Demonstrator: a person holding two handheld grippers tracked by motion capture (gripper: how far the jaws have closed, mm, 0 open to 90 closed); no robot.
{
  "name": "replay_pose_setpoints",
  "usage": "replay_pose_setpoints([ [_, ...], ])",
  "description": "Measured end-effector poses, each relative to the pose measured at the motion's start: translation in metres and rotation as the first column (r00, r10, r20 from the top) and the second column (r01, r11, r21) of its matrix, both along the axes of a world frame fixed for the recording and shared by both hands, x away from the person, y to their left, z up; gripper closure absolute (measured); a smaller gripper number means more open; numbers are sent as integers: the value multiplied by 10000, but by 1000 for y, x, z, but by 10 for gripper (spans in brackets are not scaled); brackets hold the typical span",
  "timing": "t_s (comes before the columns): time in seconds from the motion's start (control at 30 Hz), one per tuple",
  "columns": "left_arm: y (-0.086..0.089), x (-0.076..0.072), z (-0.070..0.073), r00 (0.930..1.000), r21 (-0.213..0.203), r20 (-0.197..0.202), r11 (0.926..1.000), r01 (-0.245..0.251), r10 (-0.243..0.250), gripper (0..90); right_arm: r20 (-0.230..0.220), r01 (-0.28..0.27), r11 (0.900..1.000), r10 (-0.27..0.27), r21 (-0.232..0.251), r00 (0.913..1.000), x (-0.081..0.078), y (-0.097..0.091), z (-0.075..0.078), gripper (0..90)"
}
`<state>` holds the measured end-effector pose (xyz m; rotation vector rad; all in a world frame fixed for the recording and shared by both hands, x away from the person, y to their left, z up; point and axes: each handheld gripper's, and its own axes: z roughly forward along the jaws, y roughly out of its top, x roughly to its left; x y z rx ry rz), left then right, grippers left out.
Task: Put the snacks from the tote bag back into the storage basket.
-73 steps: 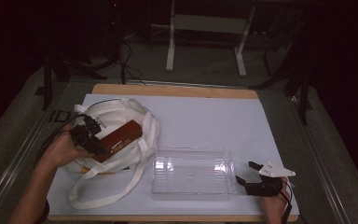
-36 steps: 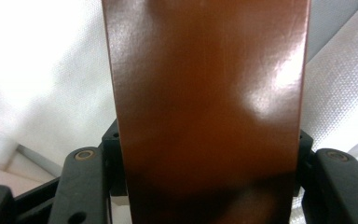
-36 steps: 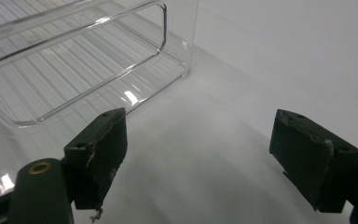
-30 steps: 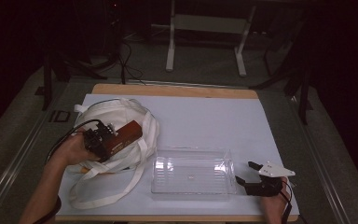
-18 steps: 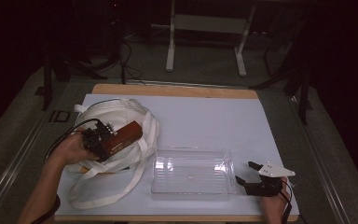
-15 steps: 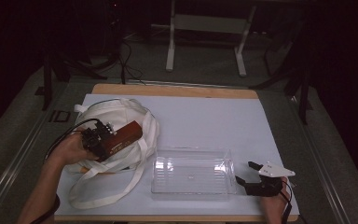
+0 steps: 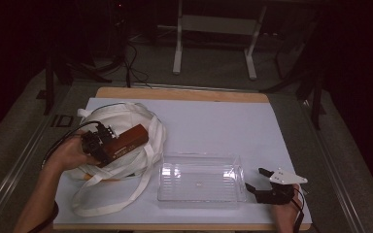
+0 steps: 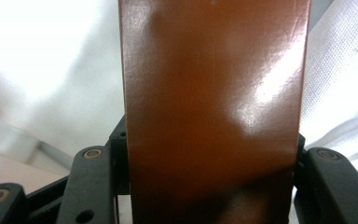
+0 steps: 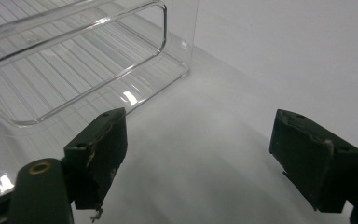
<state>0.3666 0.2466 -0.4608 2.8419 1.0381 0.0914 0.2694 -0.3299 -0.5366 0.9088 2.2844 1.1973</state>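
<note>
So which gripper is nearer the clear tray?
Right. The right gripper sits open just beside the clear tray; the left gripper grips the brown box over the bag.

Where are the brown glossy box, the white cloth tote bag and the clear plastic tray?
brown glossy box (image 7: 128, 138), high view, top face.
white cloth tote bag (image 7: 119, 112), high view, far edge.
clear plastic tray (image 7: 199, 156), high view, far rim.

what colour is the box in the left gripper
Glossy reddish brown. The box shows best in the left gripper view, and from above in the high view.
</note>
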Motion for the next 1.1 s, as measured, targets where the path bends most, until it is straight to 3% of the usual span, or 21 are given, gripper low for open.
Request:
replay_pose_setpoints([
  [0.33, 9, -4, 13, 9998, -166, 218, 9999, -40, 44, 445, 7, 1, 10000, -1, -8, 10000, 0, 0, 0, 189],
  [0.4, 10, -6, 16, 9991, -213, 415, 9998, 10, -1, 445, 10, 3, 10000, -3, -11, 10000, 0, 0, 0, 189],
  [0.43, 11, -9, 21, 9980, -463, 637, 9989, 66, -37, 445, 4, 9, 10000, -9, 1, 10000, 0, 0, 0, 189],
  [0.53, 13, -12, 24, 9969, -634, 783, 9979, 152, -102, 445, 9, 8, 10000, -8, 3, 10000, 0, 0, 0, 189],
  [0.8, 17, -24, 37, 9919, -389, 1210, 9983, 433, -383, 445, 6, 10, 10000, -10, -22, 10000, 0, 0, 0, 189],
  [1.1, 12, -31, 49, 9877, -689, 1352, 9937, 883, -784, 446, 9, 17, 10000, -17, -21, 10000, 0, 0, 0, 189],
])
